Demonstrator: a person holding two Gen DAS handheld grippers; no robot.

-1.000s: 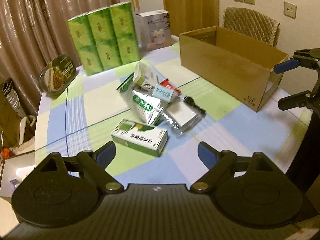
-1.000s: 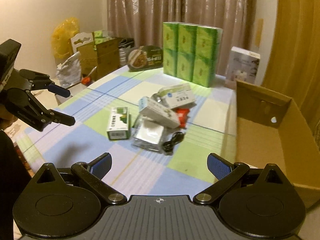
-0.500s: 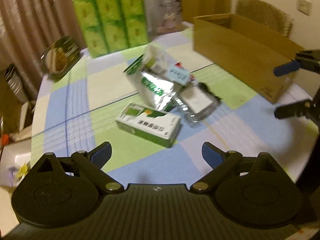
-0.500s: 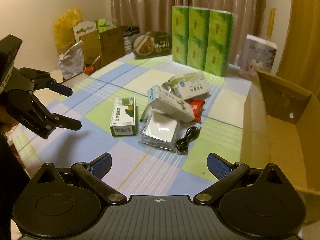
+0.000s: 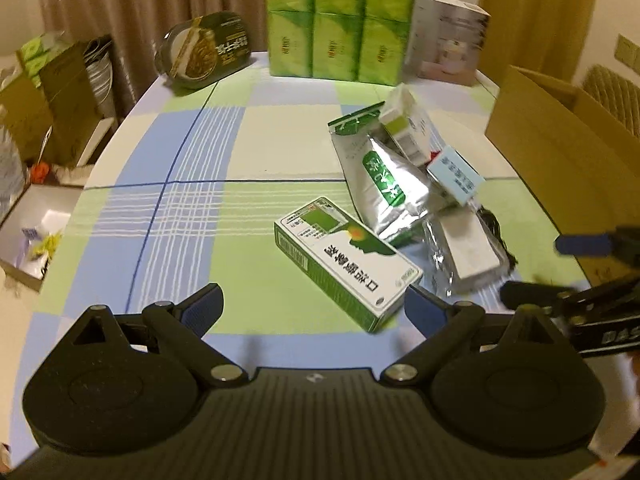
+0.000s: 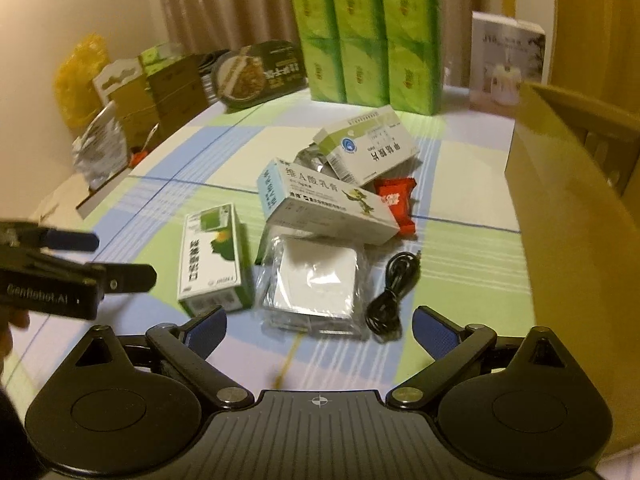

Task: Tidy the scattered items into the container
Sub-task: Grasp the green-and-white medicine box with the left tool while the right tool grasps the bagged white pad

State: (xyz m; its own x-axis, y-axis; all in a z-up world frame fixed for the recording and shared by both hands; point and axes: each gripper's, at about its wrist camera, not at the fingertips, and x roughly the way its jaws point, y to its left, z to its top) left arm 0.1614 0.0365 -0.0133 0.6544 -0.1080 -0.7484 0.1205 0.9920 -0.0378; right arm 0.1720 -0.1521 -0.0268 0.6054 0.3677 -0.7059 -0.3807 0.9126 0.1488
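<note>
A green-and-white box (image 5: 344,260) (image 6: 212,260) lies flat just ahead of my open left gripper (image 5: 312,306) (image 6: 104,258). Beside it sits a pile: a silver pouch (image 5: 384,184), a blue-ended carton (image 6: 324,204), a white-and-green carton (image 6: 368,150), a red sachet (image 6: 396,200), a clear-wrapped white packet (image 6: 316,280) and a coiled black cable (image 6: 394,288). My right gripper (image 6: 320,326) (image 5: 556,268) is open, low over the table, with the packet straight in front. The open cardboard box (image 6: 568,208) (image 5: 560,160) stands to the right of the pile.
Green tissue packs (image 5: 340,20), a white appliance box (image 5: 448,48) and a dark noodle bowl (image 5: 204,52) line the table's far edge. Cartons and bags (image 6: 132,96) stand on the floor off the left side. The checked tablecloth (image 5: 192,208) is bare on the left.
Both grippers have come down and closer to the pile. The left one swung so the green-and-white box is now between its fingers' line; both stayed open.
</note>
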